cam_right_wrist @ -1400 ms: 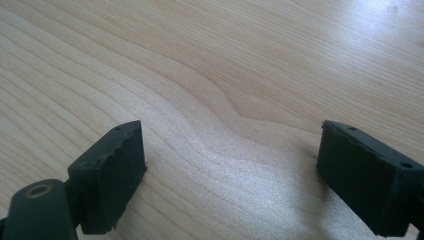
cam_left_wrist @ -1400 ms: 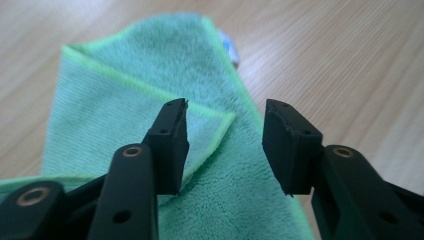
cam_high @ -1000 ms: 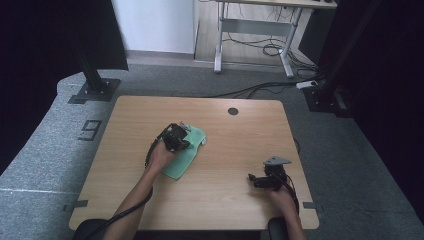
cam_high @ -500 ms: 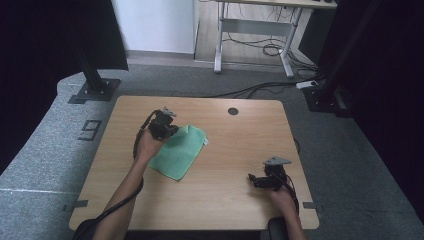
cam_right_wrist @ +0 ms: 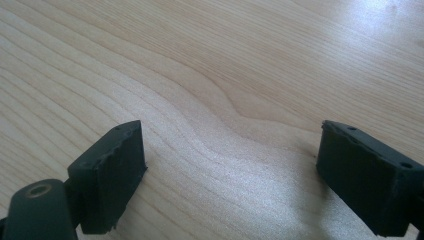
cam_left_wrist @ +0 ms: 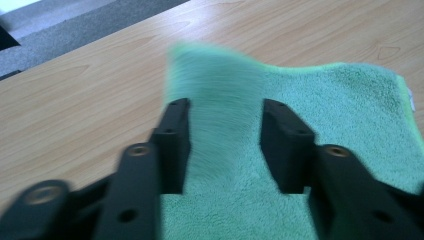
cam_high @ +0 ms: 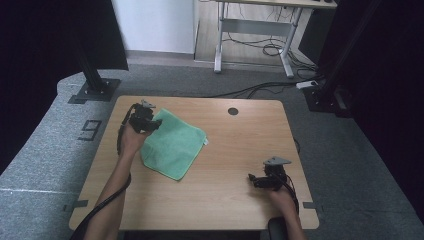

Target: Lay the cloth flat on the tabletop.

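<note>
1. You worked at one wooden table, and it carried one green microfibre cloth lying flat and spread toward its far left part, with a small white tag at the cloth's right corner.
2. You held two grippers, one in each hand.
3. Your left gripper sat at the far left corner of the cloth, near the table's far left edge, in the high view.
4. In the left gripper view its two black jaws had just been opening and stood partly apart, left gripper; a blurred corner of the cloth rose in the gap between them, and neither pad pressed on it.
5. Your right gripper rested near the table's near right edge, well apart from the cloth, with one grey three-cornered plate on top.
6. In the right gripper view its two jaws stood wide, right gripper, with bare wood grain of the table between them and nothing held.
7. One black cable trailed from each gripper along your forearm.
</note>
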A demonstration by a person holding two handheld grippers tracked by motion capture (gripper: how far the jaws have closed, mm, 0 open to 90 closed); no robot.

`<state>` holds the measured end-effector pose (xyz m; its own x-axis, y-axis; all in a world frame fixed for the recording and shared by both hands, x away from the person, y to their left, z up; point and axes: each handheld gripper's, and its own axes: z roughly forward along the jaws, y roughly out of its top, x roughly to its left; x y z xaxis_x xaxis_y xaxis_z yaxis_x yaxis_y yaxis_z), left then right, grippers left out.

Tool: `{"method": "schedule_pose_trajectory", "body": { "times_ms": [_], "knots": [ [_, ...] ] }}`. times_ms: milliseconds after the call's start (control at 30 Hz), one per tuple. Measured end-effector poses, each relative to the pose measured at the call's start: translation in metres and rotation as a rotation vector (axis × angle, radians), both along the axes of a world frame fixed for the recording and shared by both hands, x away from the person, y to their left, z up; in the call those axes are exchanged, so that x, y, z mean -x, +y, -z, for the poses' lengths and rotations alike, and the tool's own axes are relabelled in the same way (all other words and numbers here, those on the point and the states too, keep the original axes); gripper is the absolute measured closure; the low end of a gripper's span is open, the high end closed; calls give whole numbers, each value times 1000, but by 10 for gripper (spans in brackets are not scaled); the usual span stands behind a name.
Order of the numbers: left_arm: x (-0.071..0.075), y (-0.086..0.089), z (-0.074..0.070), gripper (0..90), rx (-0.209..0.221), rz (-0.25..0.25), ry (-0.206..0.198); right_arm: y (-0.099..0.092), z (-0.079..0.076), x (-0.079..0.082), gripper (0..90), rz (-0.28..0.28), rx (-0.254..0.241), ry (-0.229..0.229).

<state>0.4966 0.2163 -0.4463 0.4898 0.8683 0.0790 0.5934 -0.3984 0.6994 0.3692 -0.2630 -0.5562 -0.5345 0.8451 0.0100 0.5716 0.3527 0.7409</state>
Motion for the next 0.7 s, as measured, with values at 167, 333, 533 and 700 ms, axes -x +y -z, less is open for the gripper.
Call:
{"method": "schedule_pose_trajectory", "body": {
  "times_ms": [167,333,533,700],
  "knots": [
    [9,4,21,312,-3,34,38,0,0,0,119,0,0,0],
    [11,17,51,268,13,2,89,0,0,0,119,2,1,1],
    [16,27,72,270,1,-15,122,0,0,0,119,2,1,0],
    [25,34,84,285,-23,-8,133,0,0,0,119,4,0,3]
  ]
}}
